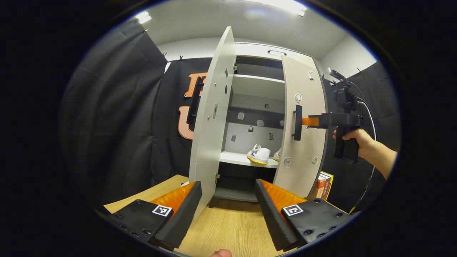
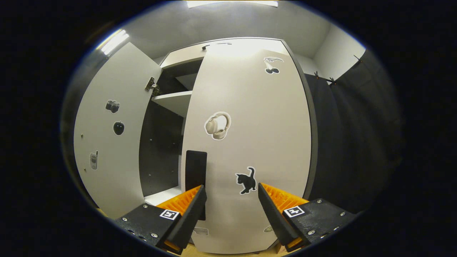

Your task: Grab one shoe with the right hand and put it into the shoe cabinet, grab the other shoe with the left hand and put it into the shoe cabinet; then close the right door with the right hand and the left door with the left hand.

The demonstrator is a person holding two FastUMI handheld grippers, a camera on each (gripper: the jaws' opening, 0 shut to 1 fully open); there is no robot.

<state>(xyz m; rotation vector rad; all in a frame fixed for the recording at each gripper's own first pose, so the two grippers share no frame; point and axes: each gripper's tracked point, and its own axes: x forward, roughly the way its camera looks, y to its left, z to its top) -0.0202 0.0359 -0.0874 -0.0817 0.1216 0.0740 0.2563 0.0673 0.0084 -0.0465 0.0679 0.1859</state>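
Black cloth is hanging behind the shoe cabinet [image 1: 259, 85]; both shoes [image 1: 259, 154] are sitting mid-frame on its shelf. Right gripper [image 2: 231, 200], fingers spread and empty, is nosing against the right door [image 2: 250, 142]; pushing squarely beside the handle [image 2: 195, 171] should be swinging it shut cleanly.

Left gripper [image 1: 228, 210] is waiting open, low in frame.

Black cloth walls [image 1: 117, 117], wooden floor [image 1: 228, 228]

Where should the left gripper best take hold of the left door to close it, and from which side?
Probably the black vertical handle on the left door's outer face, near the free edge. The door stands wide open, so come from the outside, at its left, with the open left gripper fingers on either side of the bar.
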